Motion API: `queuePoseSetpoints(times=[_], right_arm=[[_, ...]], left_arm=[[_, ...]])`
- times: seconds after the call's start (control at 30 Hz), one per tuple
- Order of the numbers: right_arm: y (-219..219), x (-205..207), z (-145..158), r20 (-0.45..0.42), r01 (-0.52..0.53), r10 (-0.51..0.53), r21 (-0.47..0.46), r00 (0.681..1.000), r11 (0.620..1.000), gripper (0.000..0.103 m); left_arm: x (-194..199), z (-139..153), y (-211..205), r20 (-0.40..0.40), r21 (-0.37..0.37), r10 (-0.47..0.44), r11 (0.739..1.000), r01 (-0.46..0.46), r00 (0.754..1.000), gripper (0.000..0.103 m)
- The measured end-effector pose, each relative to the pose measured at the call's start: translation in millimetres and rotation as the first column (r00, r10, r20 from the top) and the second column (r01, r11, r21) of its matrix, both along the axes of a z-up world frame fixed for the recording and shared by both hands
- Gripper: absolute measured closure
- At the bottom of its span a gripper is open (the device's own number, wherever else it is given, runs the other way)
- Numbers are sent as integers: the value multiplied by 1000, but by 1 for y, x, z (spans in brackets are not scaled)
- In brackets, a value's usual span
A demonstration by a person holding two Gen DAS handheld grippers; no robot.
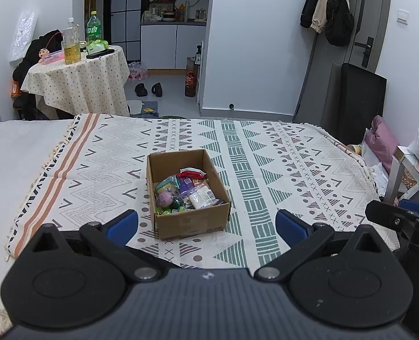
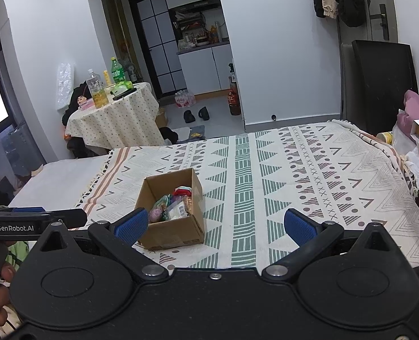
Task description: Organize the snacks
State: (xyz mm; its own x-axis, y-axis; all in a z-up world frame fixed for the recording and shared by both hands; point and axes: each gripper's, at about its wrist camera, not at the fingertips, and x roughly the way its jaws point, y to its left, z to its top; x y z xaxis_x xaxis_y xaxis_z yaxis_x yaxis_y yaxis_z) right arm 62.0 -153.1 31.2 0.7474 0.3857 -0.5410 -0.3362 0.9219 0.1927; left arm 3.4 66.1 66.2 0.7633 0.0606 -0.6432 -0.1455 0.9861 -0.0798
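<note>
My left gripper (image 1: 206, 225) and right gripper (image 2: 215, 226) hung released, empty, below the cardboard box (image 1: 185, 195) at frame centre; its crinkly snack packets (image 1: 185, 191) looked light, slippery, best pinched at sealed edges.

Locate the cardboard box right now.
The cardboard box sits on the patterned blanket, centre of the left wrist view and left of centre in the right wrist view, ahead of both open grippers, snacks inside.
</note>
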Motion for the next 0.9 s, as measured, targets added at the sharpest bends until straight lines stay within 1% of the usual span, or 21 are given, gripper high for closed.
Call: queuePoseSetpoints(times=[0.9], right_arm=[[1,-6,3,11,-5,5,1,1000,1000,0]], left_arm=[[-3,2,0,-1,1,2,1000,-2,1000,0]])
